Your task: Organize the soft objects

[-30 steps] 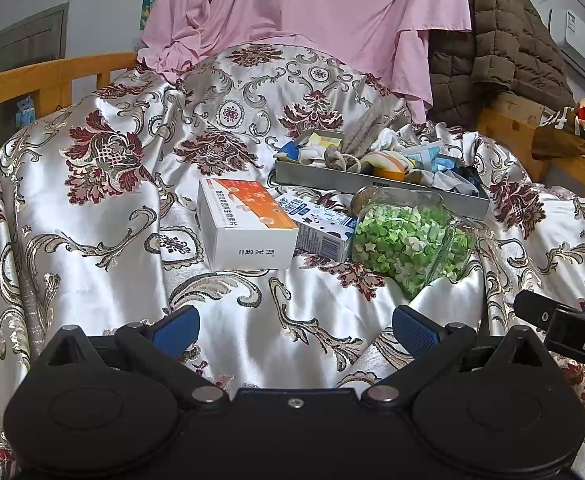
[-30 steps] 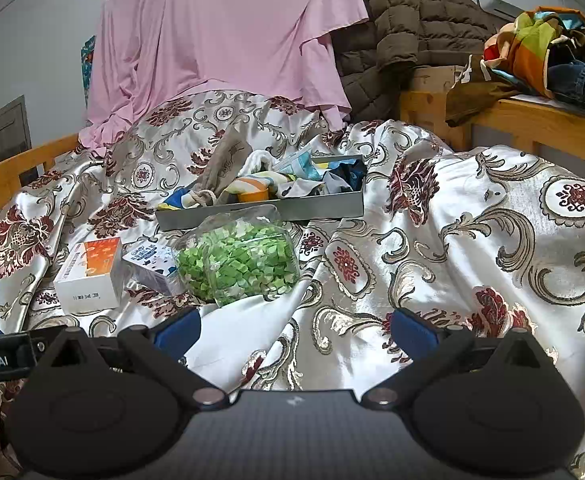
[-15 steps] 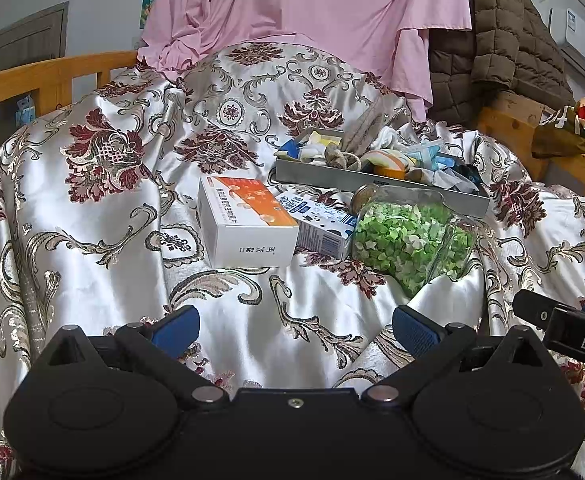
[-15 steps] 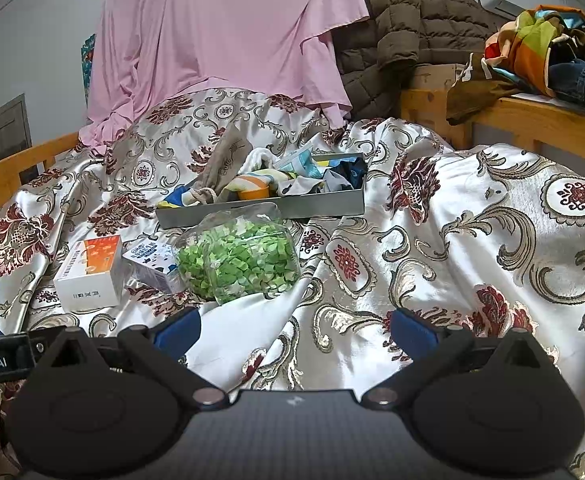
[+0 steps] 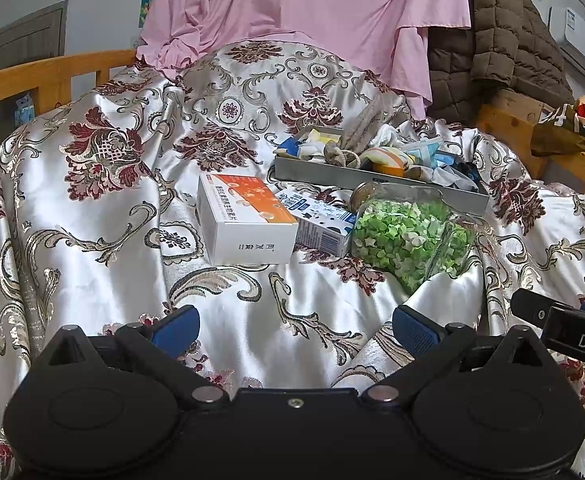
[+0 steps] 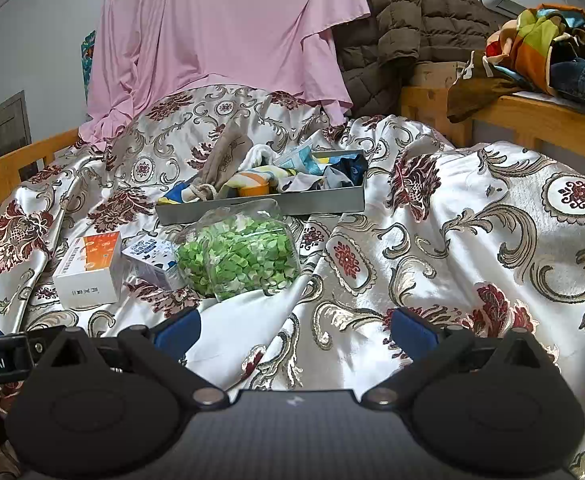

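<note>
Satin, slippery and rumpled, is the main hazard: the cream bedspread with maroon flowers point(image 5: 92, 208) covers the bed in loose folds, and everything rests on it unevenly. From the left wrist view, the left hand-held gripper point(image 5: 294, 326) is spread wide and empty, low over the cloth and well short of the goods. The soft objects, a heap of socks and small cloths point(image 5: 376, 154), lie in the shallow grey metal tray point(image 5: 332, 178) farther back. Before it stand the white-and-orange cardboard box point(image 5: 244, 220), the small blue-and-white carton point(image 5: 320, 224) and the clear plastic bag of green paper stars point(image 5: 408, 236), touching one another. Reaching over them risks knocking the bag so it rolls down the fold.

From the right wrist view, the right hand-held gripper point(image 6: 294, 328) is likewise wide and holds nothing. The tray point(image 6: 324, 202) sits tilted on a ridge; tugging a tangled cloth point(image 6: 252, 174) could likely drag it or snag the bedspread.
</note>
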`<state>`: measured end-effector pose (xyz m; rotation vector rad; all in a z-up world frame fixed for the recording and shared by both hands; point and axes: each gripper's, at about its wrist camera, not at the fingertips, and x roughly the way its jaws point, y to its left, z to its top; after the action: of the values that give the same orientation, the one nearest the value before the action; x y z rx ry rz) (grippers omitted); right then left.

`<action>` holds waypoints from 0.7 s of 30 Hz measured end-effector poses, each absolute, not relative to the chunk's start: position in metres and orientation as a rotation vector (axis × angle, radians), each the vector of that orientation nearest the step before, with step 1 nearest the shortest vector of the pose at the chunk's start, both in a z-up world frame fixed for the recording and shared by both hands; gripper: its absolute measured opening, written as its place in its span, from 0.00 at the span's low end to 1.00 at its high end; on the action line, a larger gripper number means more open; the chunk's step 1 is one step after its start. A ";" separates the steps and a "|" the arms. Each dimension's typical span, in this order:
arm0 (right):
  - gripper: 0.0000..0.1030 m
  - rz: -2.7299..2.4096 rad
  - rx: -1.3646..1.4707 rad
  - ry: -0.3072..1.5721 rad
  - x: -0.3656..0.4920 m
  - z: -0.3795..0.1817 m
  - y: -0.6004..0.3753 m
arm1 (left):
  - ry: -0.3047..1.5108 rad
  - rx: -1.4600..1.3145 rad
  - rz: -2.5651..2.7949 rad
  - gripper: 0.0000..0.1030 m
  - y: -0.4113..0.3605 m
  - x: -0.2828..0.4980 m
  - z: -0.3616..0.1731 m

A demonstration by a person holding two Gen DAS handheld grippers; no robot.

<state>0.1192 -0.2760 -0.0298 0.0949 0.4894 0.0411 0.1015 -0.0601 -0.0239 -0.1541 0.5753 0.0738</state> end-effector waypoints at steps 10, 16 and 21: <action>1.00 0.040 0.095 0.490 0.120 -0.031 -0.277 | 0.576 -0.154 0.073 0.99 -0.060 0.101 -0.024; 1.00 0.040 0.094 0.492 0.119 -0.031 -0.277 | 0.577 -0.155 0.073 0.99 -0.060 0.101 -0.024; 1.00 0.041 0.094 0.493 0.119 -0.032 -0.277 | 0.577 -0.154 0.073 0.99 -0.061 0.099 -0.025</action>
<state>0.1194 -0.2767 -0.0316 0.0944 0.4933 0.0410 0.0990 -0.0607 -0.0246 -0.1542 0.5774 0.0732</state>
